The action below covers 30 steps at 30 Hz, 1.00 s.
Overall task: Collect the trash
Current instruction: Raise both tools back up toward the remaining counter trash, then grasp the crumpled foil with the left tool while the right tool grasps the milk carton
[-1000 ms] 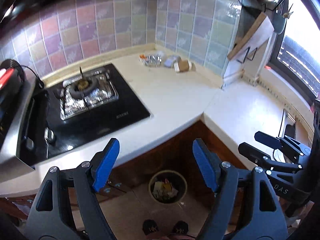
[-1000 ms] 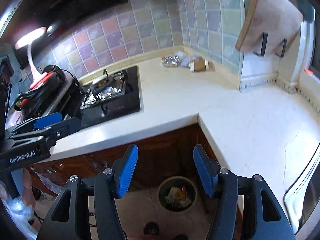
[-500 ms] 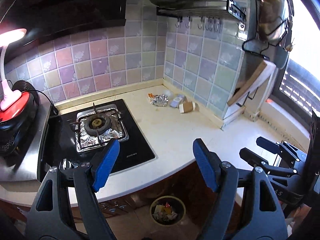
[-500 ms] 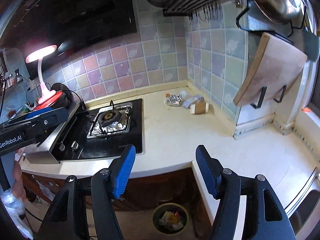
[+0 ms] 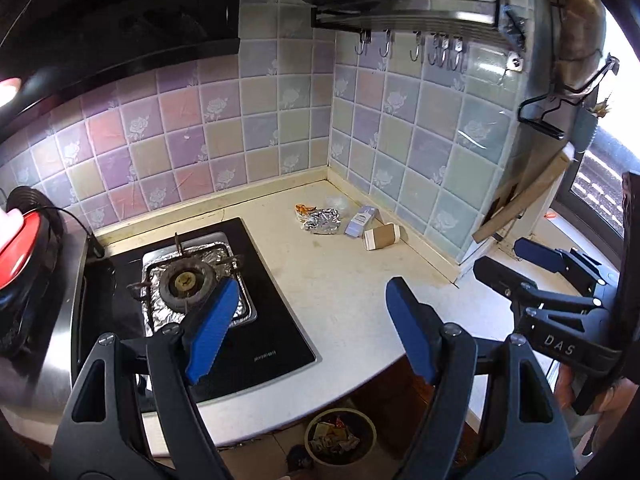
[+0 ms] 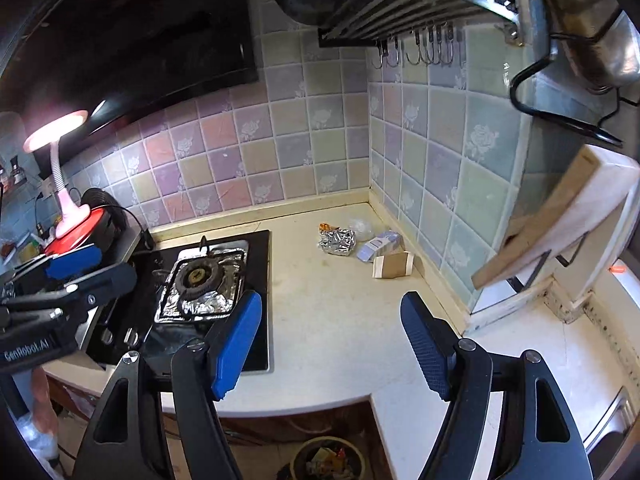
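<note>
The left gripper (image 5: 308, 328) and the right gripper (image 6: 332, 344) are both wide apart, holding nothing, above the counter (image 5: 340, 280); the foil ball (image 5: 323, 222) lies in the corner.

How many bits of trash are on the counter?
5, clustered in the corner: orange wrapper, crumpled silver foil, clear plastic, pale blue carton, brown paper cup. More may hide behind.

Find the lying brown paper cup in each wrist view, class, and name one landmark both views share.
Left wrist view: the brown paper cup lies right of centre, by the right tiled wall, beside the crumpled foil.
Right wrist view: the cup lies right of centre, below the foil.
Shared landmark: the gas burner, left of the trash.
</note>
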### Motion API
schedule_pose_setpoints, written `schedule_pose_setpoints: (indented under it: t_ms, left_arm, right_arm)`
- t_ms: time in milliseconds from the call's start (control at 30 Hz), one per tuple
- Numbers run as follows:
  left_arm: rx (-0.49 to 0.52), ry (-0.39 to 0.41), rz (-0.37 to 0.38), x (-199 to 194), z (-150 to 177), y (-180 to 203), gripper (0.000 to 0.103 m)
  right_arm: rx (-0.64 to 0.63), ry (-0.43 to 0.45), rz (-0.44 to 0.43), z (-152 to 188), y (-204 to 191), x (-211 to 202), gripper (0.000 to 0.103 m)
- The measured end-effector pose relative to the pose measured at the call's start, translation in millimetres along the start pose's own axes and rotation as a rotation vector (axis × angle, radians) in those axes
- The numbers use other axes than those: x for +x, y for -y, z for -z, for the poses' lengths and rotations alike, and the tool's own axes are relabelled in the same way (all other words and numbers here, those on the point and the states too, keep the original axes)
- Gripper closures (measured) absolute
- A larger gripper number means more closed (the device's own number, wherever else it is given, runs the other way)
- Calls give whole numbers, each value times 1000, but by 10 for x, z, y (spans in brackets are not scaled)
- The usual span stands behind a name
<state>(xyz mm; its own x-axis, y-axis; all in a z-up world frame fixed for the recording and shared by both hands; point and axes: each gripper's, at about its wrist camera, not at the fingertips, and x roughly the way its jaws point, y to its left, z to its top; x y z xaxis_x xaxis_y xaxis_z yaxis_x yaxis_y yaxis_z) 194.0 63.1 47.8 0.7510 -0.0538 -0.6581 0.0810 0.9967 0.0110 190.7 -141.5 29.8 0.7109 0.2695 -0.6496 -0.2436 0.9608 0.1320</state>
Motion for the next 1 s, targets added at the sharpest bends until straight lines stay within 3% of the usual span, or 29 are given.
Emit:
schedule_pose_setpoints:
  t_ms: [267,500,767,1000]
  left_arm:
    - [4,-113,71,1280,-711,-264,29]
    - [-43,-277,156,2867,-1203,-449,29]
    - [-138,-424,197,4465,-1262,-537,29]
    - [-106,-460,207,5112,-1248,-507,29]
  right_arm:
    - [86,-82,45,-709,182,1209,30]
    - [217,-173,107,-1138,546,2566,30]
    - [359,-317,192,-1156,1004,4023,35]
    - [452,-374,218,-1029,1222,4742,36]
